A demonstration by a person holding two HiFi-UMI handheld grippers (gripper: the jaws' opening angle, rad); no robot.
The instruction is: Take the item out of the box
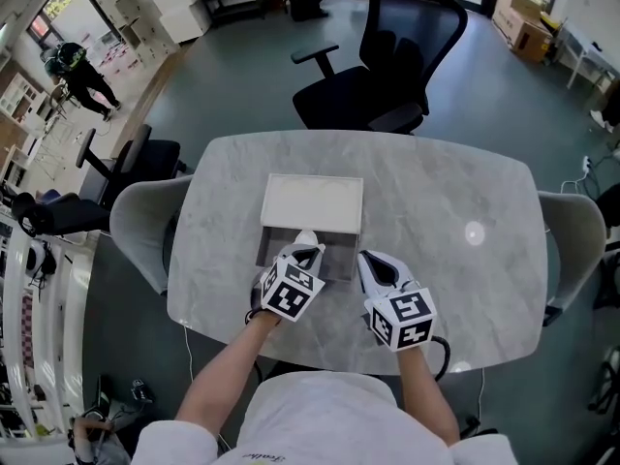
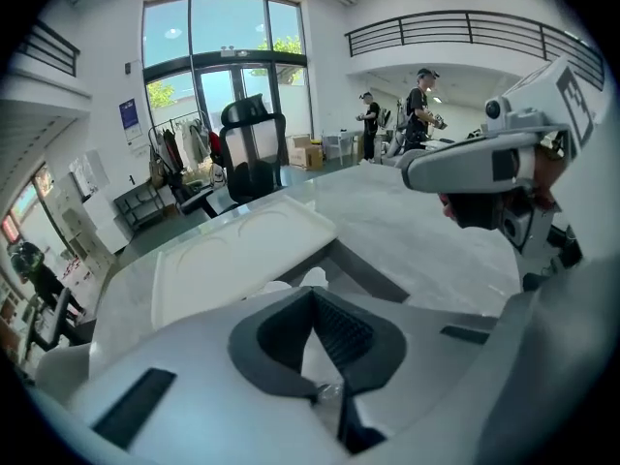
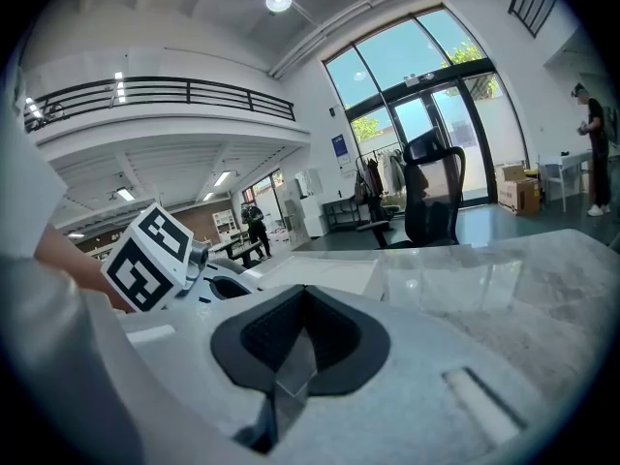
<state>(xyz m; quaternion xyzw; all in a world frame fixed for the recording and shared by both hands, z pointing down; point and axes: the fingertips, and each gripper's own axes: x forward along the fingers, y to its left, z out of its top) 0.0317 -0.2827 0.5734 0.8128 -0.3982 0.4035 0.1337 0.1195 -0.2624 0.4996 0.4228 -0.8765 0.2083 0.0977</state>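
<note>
At both tongs' (image 1: pixel 308 247) (image 1: pixel 365 257) tips lies the open box (image 1: pixel 312 201).

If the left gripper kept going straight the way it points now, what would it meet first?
Probably the white item in the open box, just off the left gripper tips and perhaps already touching them. The white lid lies beyond it.

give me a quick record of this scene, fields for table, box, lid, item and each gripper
table: grey marble
box: open, grey inside
lid: white, flat behind the box
white item: in the box
left gripper: tips in the box, closed on white item
right gripper: closed, empty, just right of the box
</note>
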